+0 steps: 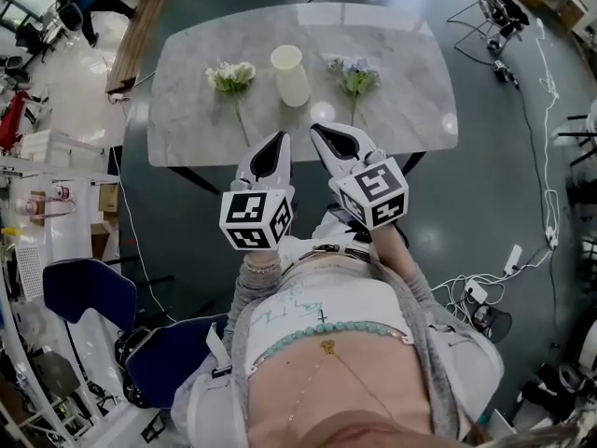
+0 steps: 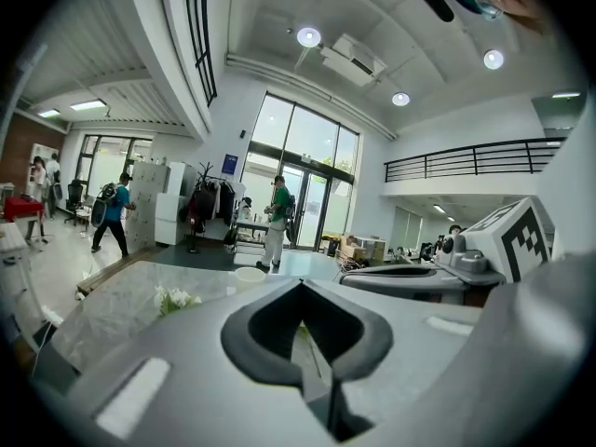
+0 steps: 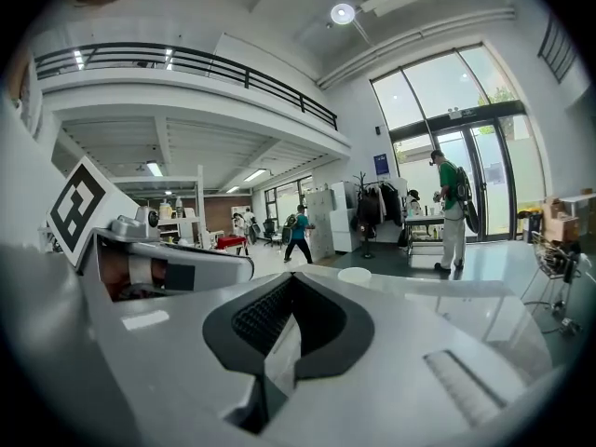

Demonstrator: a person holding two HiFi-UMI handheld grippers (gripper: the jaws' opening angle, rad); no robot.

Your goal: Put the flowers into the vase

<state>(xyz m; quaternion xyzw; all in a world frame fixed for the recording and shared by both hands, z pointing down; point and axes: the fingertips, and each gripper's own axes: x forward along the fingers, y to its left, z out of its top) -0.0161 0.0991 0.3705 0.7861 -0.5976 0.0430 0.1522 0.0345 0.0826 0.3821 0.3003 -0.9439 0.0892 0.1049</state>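
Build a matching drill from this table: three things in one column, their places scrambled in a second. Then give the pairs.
Things:
1. white flower
2. vase
3. purple flower

Places:
A. stands upright near the middle of the table
B. lies on the table to the right of the vase in the head view
C. lies on the table to the left of the vase in the head view

Pairs: 1-C, 2-A, 3-B

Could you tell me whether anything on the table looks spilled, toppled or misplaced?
Nothing stands out. The cream cylindrical vase stands upright on the grey marble table, a white-blossomed flower lying left of it, a purple-blossomed flower right of it, neither touching it. Left gripper and right gripper are shut, empty.
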